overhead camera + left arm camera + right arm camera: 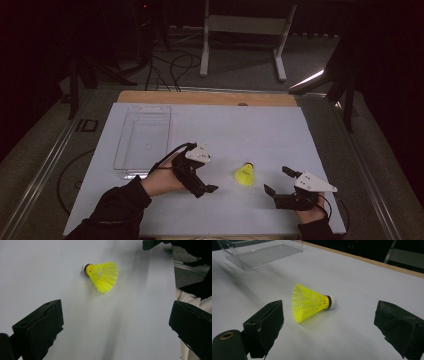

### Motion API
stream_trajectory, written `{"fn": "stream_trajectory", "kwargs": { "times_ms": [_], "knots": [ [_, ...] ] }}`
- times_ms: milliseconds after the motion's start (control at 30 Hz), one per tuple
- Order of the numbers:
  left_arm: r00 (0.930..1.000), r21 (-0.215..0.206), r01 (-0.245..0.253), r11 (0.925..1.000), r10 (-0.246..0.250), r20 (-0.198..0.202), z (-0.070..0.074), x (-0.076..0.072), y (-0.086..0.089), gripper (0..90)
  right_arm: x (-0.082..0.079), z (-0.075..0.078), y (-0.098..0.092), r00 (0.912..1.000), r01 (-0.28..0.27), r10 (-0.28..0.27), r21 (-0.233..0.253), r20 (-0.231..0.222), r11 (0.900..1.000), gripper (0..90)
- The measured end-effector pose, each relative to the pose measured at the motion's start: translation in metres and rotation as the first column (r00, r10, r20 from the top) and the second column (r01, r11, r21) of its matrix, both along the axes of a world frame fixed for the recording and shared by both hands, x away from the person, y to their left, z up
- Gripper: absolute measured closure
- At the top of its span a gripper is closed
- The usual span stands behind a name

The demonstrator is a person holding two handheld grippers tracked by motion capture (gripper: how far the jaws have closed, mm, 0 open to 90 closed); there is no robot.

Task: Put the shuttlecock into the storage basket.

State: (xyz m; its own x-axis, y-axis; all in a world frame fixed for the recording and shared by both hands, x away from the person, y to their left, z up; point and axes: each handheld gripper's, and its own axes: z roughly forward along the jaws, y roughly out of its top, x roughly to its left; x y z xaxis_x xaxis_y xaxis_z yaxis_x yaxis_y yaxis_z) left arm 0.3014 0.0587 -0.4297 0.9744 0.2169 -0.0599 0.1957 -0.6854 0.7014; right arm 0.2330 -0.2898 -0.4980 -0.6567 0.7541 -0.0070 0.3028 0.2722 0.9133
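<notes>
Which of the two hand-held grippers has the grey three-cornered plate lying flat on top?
The right hand-held gripper, right of the yellow shuttlecock. Its plate lies flat and shows its full pointed outline; the left hand-held gripper is tilted, its plate turned partly away.

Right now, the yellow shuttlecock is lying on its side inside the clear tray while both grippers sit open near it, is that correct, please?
Not quite: the yellow shuttlecock lies on the white table, apart from the clear tray, as the high view shows. It is on its side, and the left gripper and right gripper are open.
</notes>
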Motion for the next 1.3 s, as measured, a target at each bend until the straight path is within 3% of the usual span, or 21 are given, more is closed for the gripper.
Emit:
{"fn": "stream_trajectory", "kwargs": {
  "times_ms": [233, 533, 633, 767, 1000, 1133, 1300],
  "knots": [
    [0.9990, 0.094, -0.007, 0.9955, 0.011, -0.043, -0.006, 0.004, -0.016, 0.2, 0.000, 0.000, 0.000, 1.0000, 0.000, 0.000, -0.002, 0.000, 1.000, 9.1],
    [0.9978, 0.151, -0.010, 0.9885, 0.020, -0.063, -0.010, 0.006, -0.031, 0.7, 0.000, 0.000, 0.000, 1.0000, 0.000, 0.000, -0.003, 0.000, 1.000, 9.2],
    [0.9955, 0.169, -0.016, 0.9854, 0.032, -0.089, -0.012, 0.008, -0.037, 1.5, 0.000, 0.000, 0.000, 1.0000, -0.001, 0.001, -0.002, -0.001, 1.000, 9.1],
    [0.9929, 0.221, -0.027, 0.9748, 0.052, -0.107, -0.015, 0.012, -0.045, 1.6, 0.000, 0.000, 0.000, 1.0000, -0.001, 0.001, -0.004, 0.000, 1.000, 9.1],
    [0.9918, 0.237, -0.017, 0.9713, 0.047, -0.119, -0.019, 0.015, -0.055, 3.4, 0.000, -0.001, 0.000, 1.0000, -0.002, 0.002, -0.005, -0.002, 1.000, 9.1],
    [0.9878, 0.257, -0.018, 0.9661, 0.057, -0.145, -0.022, 0.018, -0.063, 3.5, 0.000, -0.001, 0.000, 1.0000, -0.001, 0.001, -0.006, -0.004, 1.000, 9.2],
    [0.9846, 0.275, -0.057, 0.9597, 0.100, -0.143, -0.024, 0.021, -0.068, 8.6, 0.000, -0.001, 0.000, 1.0000, 0.001, -0.001, -0.007, -0.008, 1.000, 9.2]
  ]
}}
